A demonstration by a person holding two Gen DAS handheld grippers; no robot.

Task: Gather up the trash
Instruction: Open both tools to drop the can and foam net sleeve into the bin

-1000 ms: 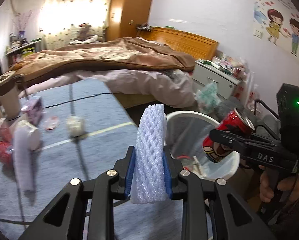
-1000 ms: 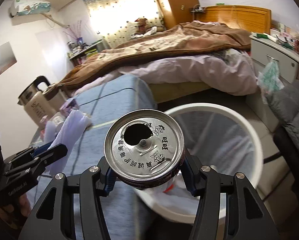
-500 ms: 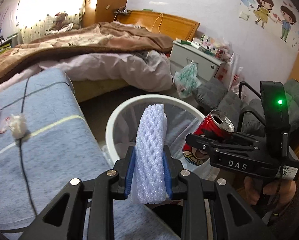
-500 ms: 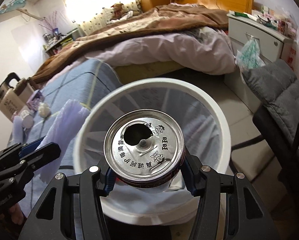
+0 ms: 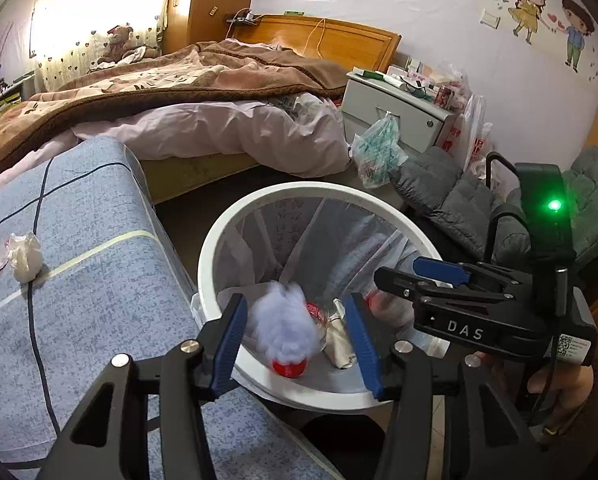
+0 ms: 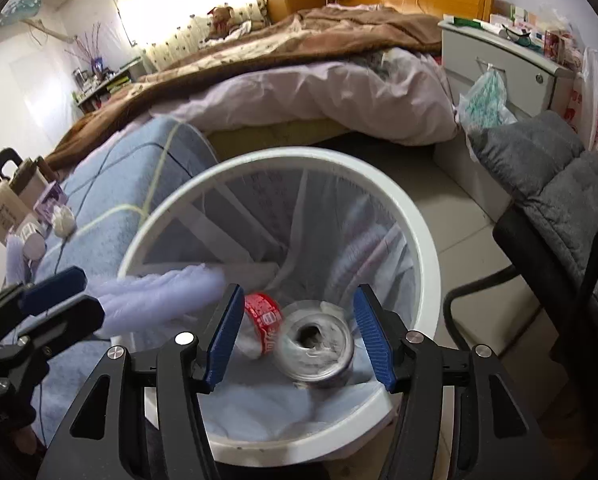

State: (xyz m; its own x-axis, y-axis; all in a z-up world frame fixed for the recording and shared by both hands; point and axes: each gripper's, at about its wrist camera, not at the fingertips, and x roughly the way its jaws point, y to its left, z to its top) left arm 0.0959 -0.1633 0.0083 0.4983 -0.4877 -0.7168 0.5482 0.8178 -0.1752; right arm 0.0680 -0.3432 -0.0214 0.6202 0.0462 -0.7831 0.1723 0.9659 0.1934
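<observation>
**Both tongs let go over the white bin**

The left gripper (image 5: 295,344) hangs over the near rim of the white bin (image 5: 219,240), its jaws opening and its blue pads clear of the pale foam net (image 5: 287,332), which blurs between them above the bin's mouth. The right gripper (image 6: 299,340) is opening too; the drink can (image 6: 315,344) sits between its pads, blurred, touching neither, over the lined inside of the bin. A red wrapper (image 6: 263,316) lies inside just beside the can. The bin stands hard against the edge of the blue-covered table (image 5: 79,280), where a crumpled tissue (image 5: 25,256) remains near a dark cable. A grey chair (image 6: 559,200) crowds the bin's right side; the floor between bin and bed is open.
</observation>
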